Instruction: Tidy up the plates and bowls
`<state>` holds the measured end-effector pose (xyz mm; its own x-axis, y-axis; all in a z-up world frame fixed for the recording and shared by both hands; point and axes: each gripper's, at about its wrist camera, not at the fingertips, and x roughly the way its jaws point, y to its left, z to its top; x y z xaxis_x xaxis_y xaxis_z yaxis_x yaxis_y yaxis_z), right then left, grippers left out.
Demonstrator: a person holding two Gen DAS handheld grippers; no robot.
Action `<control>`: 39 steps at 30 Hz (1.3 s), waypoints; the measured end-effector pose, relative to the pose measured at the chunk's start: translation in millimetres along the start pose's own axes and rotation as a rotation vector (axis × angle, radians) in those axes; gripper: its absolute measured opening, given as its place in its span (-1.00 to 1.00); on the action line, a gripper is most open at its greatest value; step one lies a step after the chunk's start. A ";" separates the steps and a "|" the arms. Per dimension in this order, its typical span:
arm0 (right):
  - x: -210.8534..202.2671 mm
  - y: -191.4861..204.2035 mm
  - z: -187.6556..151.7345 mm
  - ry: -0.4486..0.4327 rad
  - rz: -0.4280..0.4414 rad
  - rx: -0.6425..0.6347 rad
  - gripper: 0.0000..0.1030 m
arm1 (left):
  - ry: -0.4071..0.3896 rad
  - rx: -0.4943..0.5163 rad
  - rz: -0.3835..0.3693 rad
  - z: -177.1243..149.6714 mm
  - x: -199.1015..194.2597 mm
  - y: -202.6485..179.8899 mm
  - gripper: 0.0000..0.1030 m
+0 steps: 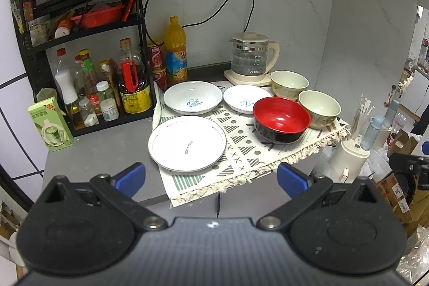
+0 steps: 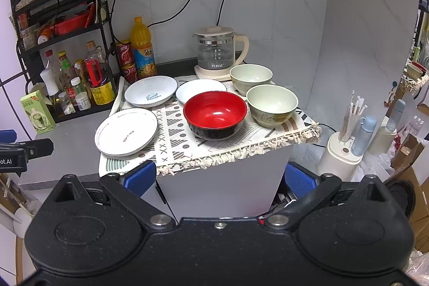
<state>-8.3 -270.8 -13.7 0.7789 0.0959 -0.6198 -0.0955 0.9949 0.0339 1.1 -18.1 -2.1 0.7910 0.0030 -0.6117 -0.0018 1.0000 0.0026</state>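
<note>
Writing can be read on few things: the deep white plate [image 1: 193, 97] in the middle of the left wrist view carries the blue word "Sweet", and the glass kettle [image 1: 252, 58] behind it has white characters too small to read. The orange juice bottle [image 1: 175, 50] and the red cans [image 1: 156, 59] beside it bear labels with characters that are not clear. In the lower left of the right wrist view, the body of the other tool shows the letters "ot.AI". All dishes stand on a patterned cloth [image 1: 241, 144] over the grey tabletop [image 1: 102, 152]: a flat white plate [image 1: 187, 142] at the front, a second small white plate [image 1: 245, 98] to the right of the "Sweet" plate, a red and black bowl [image 1: 281, 118] at centre right, and two pale green bowls [image 1: 319, 105] behind it, one nearer the kettle. The dishes are apart, not stacked. A black rack [image 1: 80, 26] with sauce bottles fills the left of the frame, and a green carton [image 1: 51, 125] stands before it. The left tongs [image 1: 211, 177] are released, blue pads wide apart, near the front edge of the cloth. The right tongs [image 2: 219, 177] are also spread wide and grasp nothing, below the edge of the cloth.
</note>
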 end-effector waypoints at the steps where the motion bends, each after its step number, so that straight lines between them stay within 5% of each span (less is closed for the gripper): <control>1: -0.2 -0.5 0.4 -0.001 0.000 0.001 1.00 | 0.000 -0.001 0.000 -0.1 -0.5 -0.4 1.00; 39: -11.2 17.7 -10.4 0.002 0.009 -0.063 1.00 | 0.000 -0.018 0.017 -5.8 -12.0 10.0 1.00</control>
<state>-25.2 -254.6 -14.3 0.7766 0.1048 -0.6212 -0.1412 0.9899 -0.0096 -12.0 -8.1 0.7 0.7908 0.0202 -0.6118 -0.0267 0.9996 -0.0015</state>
